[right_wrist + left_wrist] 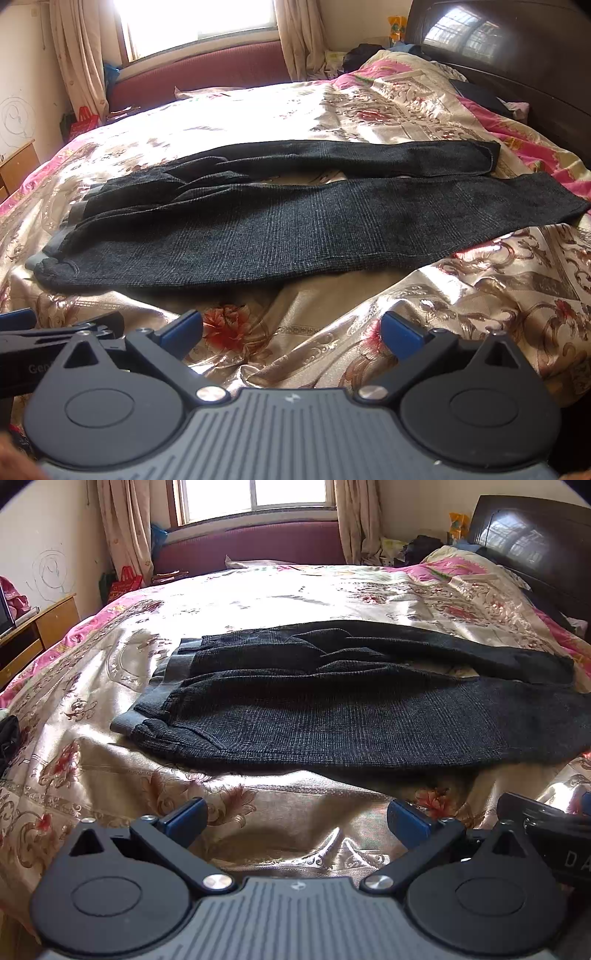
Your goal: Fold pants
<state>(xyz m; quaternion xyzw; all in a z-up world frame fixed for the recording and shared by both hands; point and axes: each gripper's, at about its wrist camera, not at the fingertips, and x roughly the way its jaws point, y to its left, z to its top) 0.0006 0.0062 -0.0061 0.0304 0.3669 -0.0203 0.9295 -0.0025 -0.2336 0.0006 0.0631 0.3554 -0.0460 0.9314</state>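
Dark knitted pants lie spread flat across the floral satin bedspread, waistband left, legs right; window behind, wooden headboard right.

Black hand-held gripper, blue fingertips, ribbed grey base, silver screws

White letters "DA", cut off by the picture's edge, can be read on the black body of the right tool, seen at about four o'clock in the left wrist view. The letters "Gen", likewise cut off, are seen on the black body of the left tool at about eight o'clock in the right wrist view. No other text can be read.
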